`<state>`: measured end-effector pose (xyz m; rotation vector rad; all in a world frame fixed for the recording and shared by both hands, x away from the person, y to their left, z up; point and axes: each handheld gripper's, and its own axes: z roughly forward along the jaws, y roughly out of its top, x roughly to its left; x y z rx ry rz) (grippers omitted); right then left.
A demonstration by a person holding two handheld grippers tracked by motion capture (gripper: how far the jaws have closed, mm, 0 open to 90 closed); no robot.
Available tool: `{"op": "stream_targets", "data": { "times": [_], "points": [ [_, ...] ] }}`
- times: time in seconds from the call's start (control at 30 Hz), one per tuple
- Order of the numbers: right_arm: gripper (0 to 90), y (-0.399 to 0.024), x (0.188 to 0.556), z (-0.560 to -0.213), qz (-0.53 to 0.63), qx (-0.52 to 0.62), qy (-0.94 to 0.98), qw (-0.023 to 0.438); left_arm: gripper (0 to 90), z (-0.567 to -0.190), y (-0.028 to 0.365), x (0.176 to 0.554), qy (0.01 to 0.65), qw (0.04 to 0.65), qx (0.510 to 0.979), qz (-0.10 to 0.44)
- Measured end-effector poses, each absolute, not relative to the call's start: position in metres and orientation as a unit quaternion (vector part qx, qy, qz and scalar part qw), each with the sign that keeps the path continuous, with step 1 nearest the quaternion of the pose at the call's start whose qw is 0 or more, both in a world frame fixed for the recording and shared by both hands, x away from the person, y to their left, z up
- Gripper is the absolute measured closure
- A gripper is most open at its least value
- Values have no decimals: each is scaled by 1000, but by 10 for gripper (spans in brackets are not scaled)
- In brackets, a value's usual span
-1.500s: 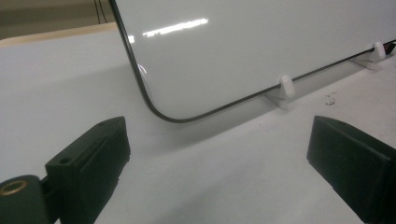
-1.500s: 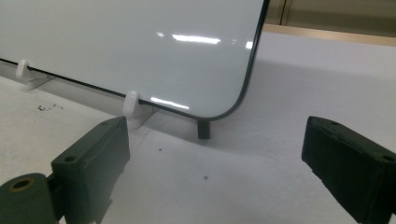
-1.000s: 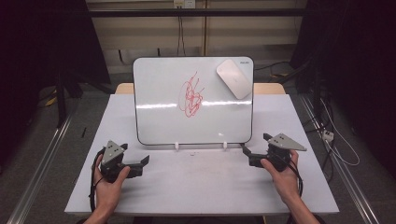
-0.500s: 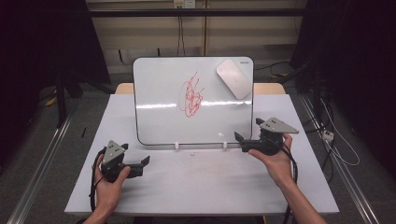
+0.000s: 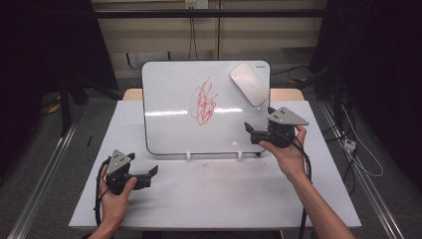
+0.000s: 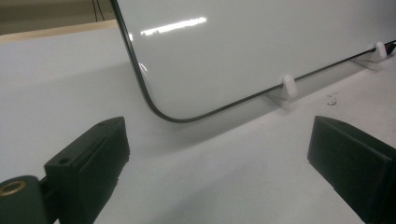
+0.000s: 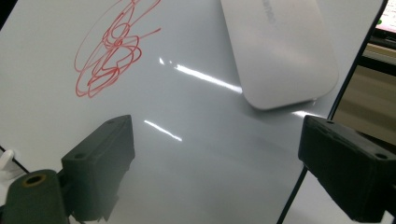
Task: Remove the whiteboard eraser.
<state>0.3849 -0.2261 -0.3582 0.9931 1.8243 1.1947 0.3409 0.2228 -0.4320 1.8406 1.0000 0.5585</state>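
Left tongs (image 5: 152, 172) rest spread and empty on the surface (image 5: 209, 199) below the whiteboard (image 5: 174, 124). Right tongs (image 5: 247, 130), spread, just narrowing, empty, hover nearer; the eraser (image 5: 250, 83) lies up-board, long axis slanted.

My right hand-held gripper (image 5: 251, 133) is up off the bench (image 5: 209, 199) now, lifted toward the whiteboard's (image 5: 169, 119) lower right corner, below the eraser (image 5: 250, 83). Its jaws have just been closing a little, nothing between them.
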Motion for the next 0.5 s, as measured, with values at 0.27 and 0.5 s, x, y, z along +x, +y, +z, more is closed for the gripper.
{"op": "stream_targets", "data": {
  "times": [0.27,0.5],
  "points": [
    [128,-225,401,-335,457,392,702,380,53,-432,224,340,407,468,750,228],
    [145,-225,415,-317,436,390,713,386,53,-432,224,340,409,468,749,229]
  ]
}}
